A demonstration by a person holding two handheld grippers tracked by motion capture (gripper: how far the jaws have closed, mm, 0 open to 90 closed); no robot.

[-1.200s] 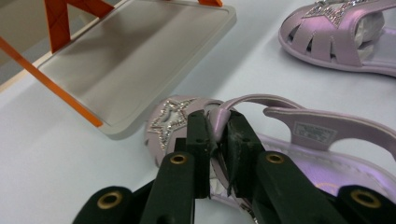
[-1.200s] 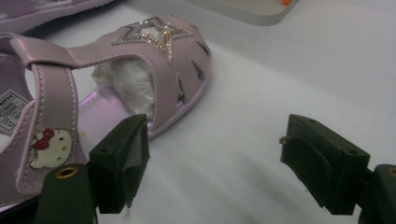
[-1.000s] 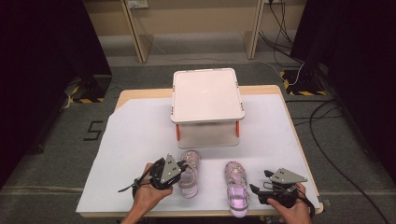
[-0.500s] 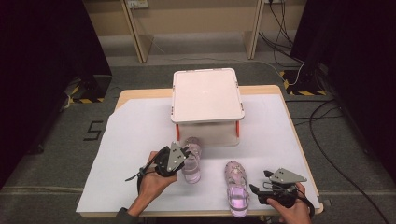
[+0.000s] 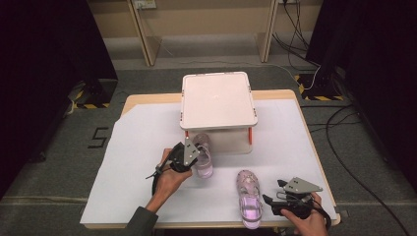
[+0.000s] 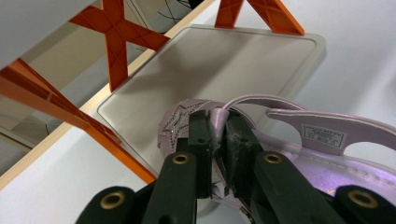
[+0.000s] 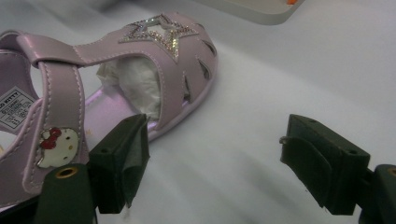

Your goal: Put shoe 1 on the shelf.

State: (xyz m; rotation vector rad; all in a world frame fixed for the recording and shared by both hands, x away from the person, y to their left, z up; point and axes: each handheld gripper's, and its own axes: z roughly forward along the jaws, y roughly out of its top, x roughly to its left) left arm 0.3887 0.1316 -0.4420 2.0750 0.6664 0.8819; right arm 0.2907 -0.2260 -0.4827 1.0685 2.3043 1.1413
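Between left tongs [image 6: 215, 140], a sandal's strap [image 6: 217, 119] sits pinched.

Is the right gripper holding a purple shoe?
No, the right gripper is open on bare white cloth, with the shiny purple star-topped sandal lying beside it.
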